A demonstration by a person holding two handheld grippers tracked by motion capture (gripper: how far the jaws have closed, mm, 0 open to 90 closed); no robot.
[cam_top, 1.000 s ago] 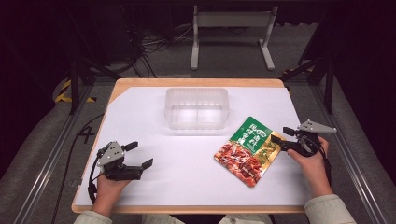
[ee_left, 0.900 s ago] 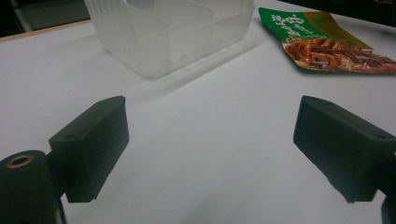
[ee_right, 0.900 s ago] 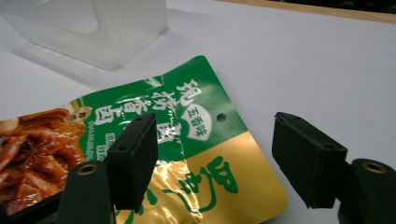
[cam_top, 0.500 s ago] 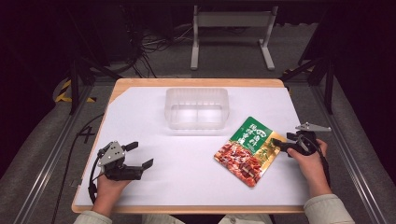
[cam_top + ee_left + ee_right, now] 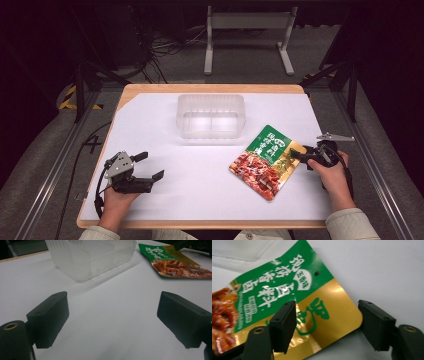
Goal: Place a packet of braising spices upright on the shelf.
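White-covered table (image 5: pixel 165 135) with a wooden edge, a person seated at the near side holding a two-jaw gripper in each hand. Left gripper (image 5: pixel 149 166) sits low at the near-left part of the table, held in the left hand (image 5: pixel 117 200), jaws spread apart with nothing between them; the left gripper view confirms this, bare white surface between the two black jaws. Right gripper (image 5: pixel 296 156) is at the right side of the table, held in the right hand (image 5: pixel 334 175), pointing left toward a food pouch (image 5: pixel 267 160). The pouch lies flat on the table, green at the top with white characters, gold at one side, a picture of reddish-brown meat on the lower part. In the right gripper view the jaws are spread wide, one over the gold and green part of the food pouch (image 5: pixel 287 297), the other just past its rounded corner over bare table; the corner lies between the jaws, not pinched. A clear plastic container (image 5: pixel 211 116), empty, two compartments, stands upright at the table's middle toward the far side, just beyond the pouch and apart from it. Container (image 5: pixel 92 257) and pouch (image 5: pixel 175 262) are also seen ahead of the left gripper, well apart from it.
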